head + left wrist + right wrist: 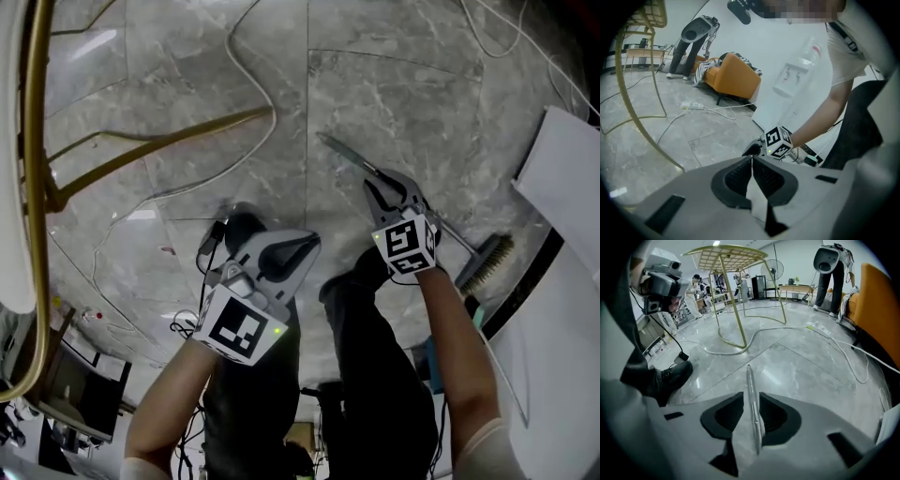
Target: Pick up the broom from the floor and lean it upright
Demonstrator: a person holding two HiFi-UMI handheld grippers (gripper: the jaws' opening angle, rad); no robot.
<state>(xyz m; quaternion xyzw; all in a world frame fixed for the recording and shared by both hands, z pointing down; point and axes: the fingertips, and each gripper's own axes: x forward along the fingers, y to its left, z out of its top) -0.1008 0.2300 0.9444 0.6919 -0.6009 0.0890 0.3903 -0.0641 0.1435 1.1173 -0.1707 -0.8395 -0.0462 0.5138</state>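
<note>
Broom handle [749,378] lies between jaws of right gripper [751,394]

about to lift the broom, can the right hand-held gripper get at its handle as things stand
Probably yes. The right hand-held gripper straddles the broom handle, jaws apart on either side of it, not yet pressing. Nothing else lies between them; the white cable sits well clear on the floor.
</note>
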